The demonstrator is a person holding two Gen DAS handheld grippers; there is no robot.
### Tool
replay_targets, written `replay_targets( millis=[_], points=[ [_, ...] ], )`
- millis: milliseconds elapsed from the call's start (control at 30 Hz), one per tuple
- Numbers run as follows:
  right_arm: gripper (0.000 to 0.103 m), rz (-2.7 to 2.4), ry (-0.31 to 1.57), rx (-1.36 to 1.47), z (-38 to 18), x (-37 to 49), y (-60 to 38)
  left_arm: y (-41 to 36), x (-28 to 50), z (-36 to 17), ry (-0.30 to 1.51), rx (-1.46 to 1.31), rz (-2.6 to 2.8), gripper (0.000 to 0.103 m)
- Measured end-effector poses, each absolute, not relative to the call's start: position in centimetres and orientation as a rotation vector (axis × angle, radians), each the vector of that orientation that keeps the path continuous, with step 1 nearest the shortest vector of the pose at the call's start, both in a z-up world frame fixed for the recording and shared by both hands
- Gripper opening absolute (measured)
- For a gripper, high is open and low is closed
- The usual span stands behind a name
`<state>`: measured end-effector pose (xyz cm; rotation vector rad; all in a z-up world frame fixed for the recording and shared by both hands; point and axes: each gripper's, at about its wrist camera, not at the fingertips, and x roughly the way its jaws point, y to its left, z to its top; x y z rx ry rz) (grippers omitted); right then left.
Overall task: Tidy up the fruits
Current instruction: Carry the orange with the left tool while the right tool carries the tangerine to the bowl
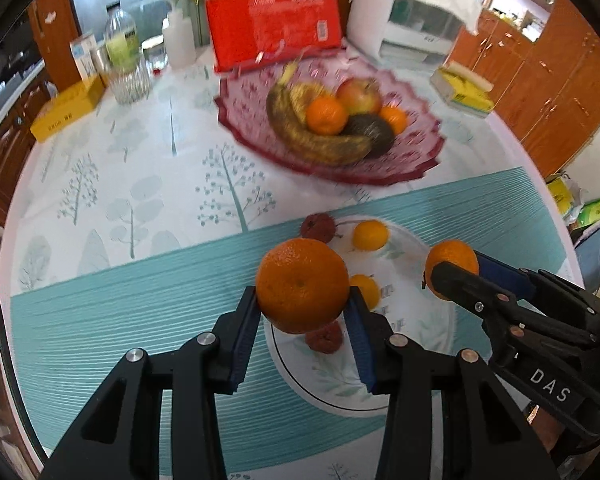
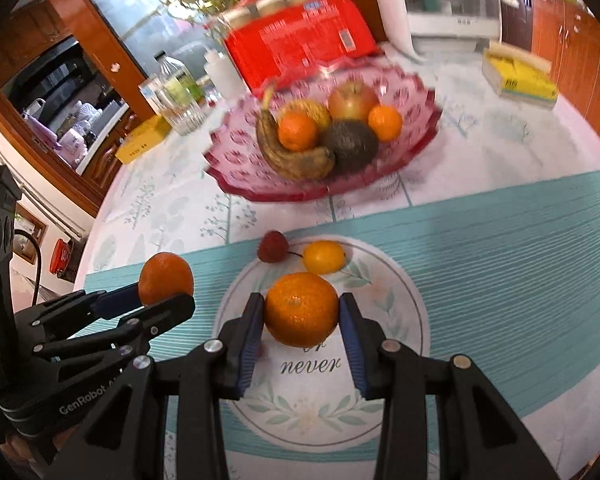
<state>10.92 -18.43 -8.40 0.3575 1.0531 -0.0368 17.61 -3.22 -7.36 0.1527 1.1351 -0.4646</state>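
Note:
My left gripper [image 1: 302, 298] is shut on an orange [image 1: 302, 285] and holds it above the near left rim of the white floral plate [image 1: 416, 332]. My right gripper [image 2: 300, 312] is shut on another orange [image 2: 301, 309] over the plate [image 2: 396, 312]. Each gripper shows in the other's view: the right gripper [image 1: 454, 270] with its orange [image 1: 451, 258], the left gripper [image 2: 166, 296] with its orange [image 2: 166, 278]. On the plate lie a yellow citrus [image 2: 324, 257], a red lychee [image 2: 273, 246], a small orange fruit [image 1: 365, 288] and another red fruit [image 1: 324, 338]. The pink glass bowl [image 2: 404, 160] holds bananas, an apple, two oranges and an avocado.
Behind the bowl stand a red package [image 1: 272, 28], a white appliance [image 1: 404, 20], bottles and a glass [image 1: 124, 60]. A yellow box [image 1: 66, 114] lies at the left, a yellow tissue pack [image 2: 518, 76] at the right. A teal placemat [image 1: 120, 320] lies under the plate.

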Motion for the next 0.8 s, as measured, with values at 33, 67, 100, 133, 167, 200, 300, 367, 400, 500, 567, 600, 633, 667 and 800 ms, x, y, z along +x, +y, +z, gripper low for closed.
replay_targets(
  millis=[33,67,100,133,167,200,300,367,400,500,567,600,633,667,800],
  points=[
    [0.038,-0.039,1.035,0.347,-7.5,10.6,-18.3,-3.0,17.2,-6.7,1.122,0.153,-0.469,0.041],
    [0.038,-0.039,1.021,0.341,-6.8,10.3,-18.2,-3.0,17.0,-5.8,1.106,0.154,-0.474,0.041],
    [0.038,-0.042,1.005,0.333,-6.0,10.0,-18.2,-2.9,16.9,-4.9,1.090,0.154,-0.479,0.041],
    [0.038,-0.043,0.987,0.325,-5.0,9.7,-18.1,-2.9,16.8,-4.1,1.073,0.155,-0.484,0.041],
    [0.038,-0.045,0.973,0.316,-4.3,9.5,-18.1,-2.8,16.7,-3.1,1.052,0.156,-0.488,0.041],
    [0.038,-0.048,0.958,0.305,-3.5,9.3,-18.0,-2.8,16.6,-2.1,1.029,0.155,-0.490,0.041],
    [0.038,-0.061,0.906,0.270,-0.4,9.0,-18.2,-2.5,16.9,0.6,0.974,0.145,-0.498,0.041],
    [0.038,-0.065,0.879,0.248,1.2,9.2,-18.3,-2.4,17.3,2.6,0.937,0.133,-0.503,0.041],
    [0.038,-0.067,0.866,0.235,2.1,9.3,-18.4,-2.4,17.5,3.6,0.916,0.130,-0.503,0.041],
    [0.038,-0.067,0.825,0.187,5.0,10.1,-18.9,-2.6,18.2,6.2,0.854,0.139,-0.491,0.041],
    [0.038,-0.069,0.794,0.159,7.0,11.0,-19.4,-2.9,18.9,7.9,0.813,0.148,-0.480,0.041],
    [0.038,-0.071,0.776,0.147,8.0,11.4,-19.7,-3.1,19.3,8.7,0.794,0.150,-0.476,0.041],
    [0.038,-0.076,0.754,0.133,9.1,12.0,-20.1,-3.2,19.6,9.3,0.782,0.151,-0.472,0.041],
    [0.038,-0.080,0.740,0.123,9.8,12.5,-20.4,-3.4,20.0,9.8,0.771,0.153,-0.464,0.041],
    [0.038,-0.093,0.692,0.097,12.4,15.0,-22.2,-4.7,22.2,11.2,0.741,0.173,-0.419,0.041]
  ],
)
